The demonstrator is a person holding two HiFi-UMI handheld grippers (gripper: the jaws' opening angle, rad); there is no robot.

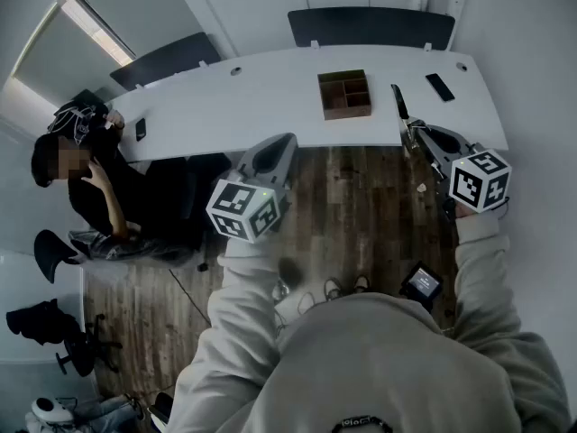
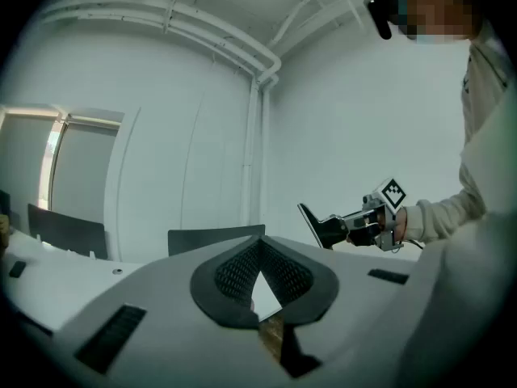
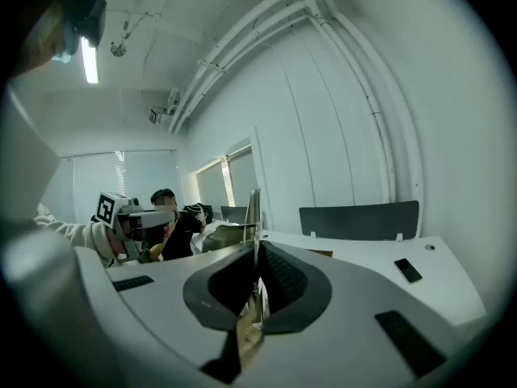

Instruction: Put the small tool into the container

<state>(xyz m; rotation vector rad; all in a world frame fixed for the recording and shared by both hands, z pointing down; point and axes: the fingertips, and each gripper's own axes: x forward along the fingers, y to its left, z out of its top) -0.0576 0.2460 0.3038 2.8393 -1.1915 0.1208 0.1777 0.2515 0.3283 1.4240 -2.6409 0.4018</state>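
A brown wooden container [image 1: 343, 94] with several compartments sits on the white table [image 1: 270, 97]. To its right my right gripper [image 1: 415, 133] hovers over the table's near edge, shut on the small tool [image 1: 399, 105], a thin dark blade pointing away from me. In the right gripper view the blade [image 3: 254, 212] stands up edge-on out of the closed jaws. My left gripper [image 1: 273, 154] hangs over the floor just short of the table, jaws together with nothing in them. From the left gripper view, the right gripper [image 2: 333, 229] and its tool [image 2: 311, 219] show at the right.
A black phone [image 1: 440, 87] lies on the table right of the container, and a small black item [image 1: 141, 129] lies at the table's left end. A person [image 1: 90, 188] sits at the left. Dark chairs [image 1: 370, 27] stand behind the table.
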